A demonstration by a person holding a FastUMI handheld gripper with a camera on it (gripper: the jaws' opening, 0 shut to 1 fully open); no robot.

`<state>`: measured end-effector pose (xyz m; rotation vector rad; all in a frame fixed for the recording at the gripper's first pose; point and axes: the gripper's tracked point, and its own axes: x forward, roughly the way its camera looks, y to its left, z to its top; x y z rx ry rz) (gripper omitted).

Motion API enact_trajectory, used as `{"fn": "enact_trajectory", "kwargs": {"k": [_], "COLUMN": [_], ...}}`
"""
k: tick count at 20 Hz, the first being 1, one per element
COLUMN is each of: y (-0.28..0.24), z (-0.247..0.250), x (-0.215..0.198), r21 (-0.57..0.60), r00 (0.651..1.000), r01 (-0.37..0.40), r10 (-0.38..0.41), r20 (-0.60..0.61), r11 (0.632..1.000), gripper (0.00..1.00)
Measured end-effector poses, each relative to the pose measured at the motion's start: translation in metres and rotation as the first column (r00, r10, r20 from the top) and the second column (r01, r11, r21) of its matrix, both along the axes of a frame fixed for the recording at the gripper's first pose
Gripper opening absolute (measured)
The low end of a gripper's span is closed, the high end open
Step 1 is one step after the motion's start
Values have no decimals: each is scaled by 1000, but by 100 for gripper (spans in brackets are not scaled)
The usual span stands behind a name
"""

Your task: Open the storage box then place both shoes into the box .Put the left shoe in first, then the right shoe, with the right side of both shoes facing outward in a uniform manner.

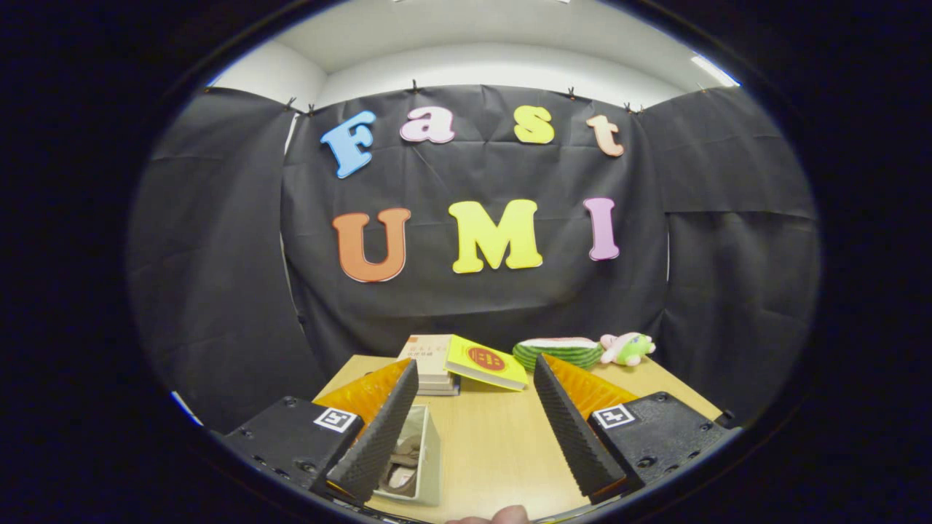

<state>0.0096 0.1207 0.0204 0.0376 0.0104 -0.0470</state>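
From the gripper view, the gripper hangs above the pale wooden table, fingers spread wide and holding nothing. The pale open-topped storage box sits on that table beside the left finger, partly behind it, with a brownish shoe inside. At the table's far edge lie a yellow book leaning on a stack of books, a green striped watermelon plush and a small pink-and-green plush toy.

My gripper sits open over the wooden table, nothing between the fingers. Storage box with shoe inside beside left finger. Beyond: stacked books, yellow book, watermelon plush, small plush toy.
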Motion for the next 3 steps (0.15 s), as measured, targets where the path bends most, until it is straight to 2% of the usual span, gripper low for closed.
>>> {"fn": "enact_trajectory", "kwargs": {"k": [3], "y": [5], "z": [1], "x": [-5], "r21": [-4], "r00": [1000], "r01": [-17], "r10": [17], "r20": [2], "r11": [1000], "gripper": [100]}}
